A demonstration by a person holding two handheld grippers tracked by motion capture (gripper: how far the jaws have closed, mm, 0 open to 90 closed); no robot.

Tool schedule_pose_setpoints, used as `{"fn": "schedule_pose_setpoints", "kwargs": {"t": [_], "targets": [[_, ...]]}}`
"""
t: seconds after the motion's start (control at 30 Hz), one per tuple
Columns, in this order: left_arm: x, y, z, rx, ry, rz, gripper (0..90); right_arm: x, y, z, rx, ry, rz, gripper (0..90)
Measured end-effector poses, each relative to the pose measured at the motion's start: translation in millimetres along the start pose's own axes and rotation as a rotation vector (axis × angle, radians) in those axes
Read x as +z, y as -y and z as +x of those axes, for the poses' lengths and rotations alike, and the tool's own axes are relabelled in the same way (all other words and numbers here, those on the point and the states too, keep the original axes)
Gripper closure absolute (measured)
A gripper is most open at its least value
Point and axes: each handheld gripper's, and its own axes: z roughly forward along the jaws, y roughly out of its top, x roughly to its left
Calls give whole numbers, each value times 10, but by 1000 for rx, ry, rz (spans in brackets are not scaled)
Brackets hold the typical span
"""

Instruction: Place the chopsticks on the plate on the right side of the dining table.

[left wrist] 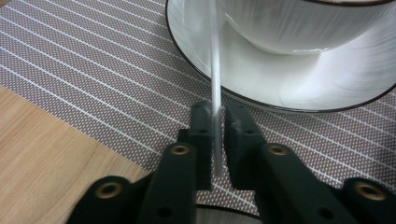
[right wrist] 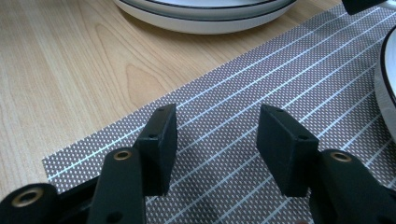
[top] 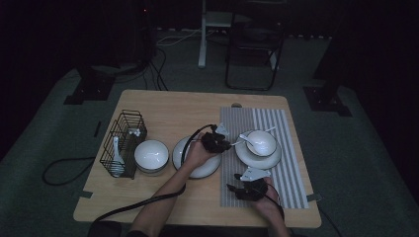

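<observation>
Left tongs clamped on a white spoon handle, just beside the bowl on its saucer. Right tongs open, empty, over the striped placemat nearer the person than that bowl.

Bare light wooden table along the far edge, open striped grey placemat under the right gripper, black wire basket blocking the left side, white bowl on white plate close ahead of the left gripper

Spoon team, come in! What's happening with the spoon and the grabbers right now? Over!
Left gripper shut on spoon handle by the bowl and plate. Right gripper open, empty, above placemat. Nothing in the way.
</observation>
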Motion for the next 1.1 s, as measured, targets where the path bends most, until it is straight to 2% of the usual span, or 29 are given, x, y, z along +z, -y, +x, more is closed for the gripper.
{"fn": "schedule_pose_setpoints", "kwargs": {"t": [0.2, 0.33, 0.53, 0.7, 0.97, 1.1], "targets": [[-174, 25, 72, -42, 21, -58, 741, -3, 1, -3, 1, -1, -4, 473], [-286, 18, 116, -58, 13, -78, 724, -5, 2, -4, 4, -1, -6, 466], [-419, 1, 100, -51, 10, -105, 705, -12, 5, -15, 15, -10, -13, 448], [-509, 27, 50, -61, 21, -139, 686, -8, 3, -6, 10, -9, -9, 447], [-630, 16, -8, -46, 16, -153, 667, -1, 1, -7, 12, -10, -1, 441], [-680, -8, -50, -25, 39, -153, 649, 10, -4, -1, 7, -9, 9, 439]]}}
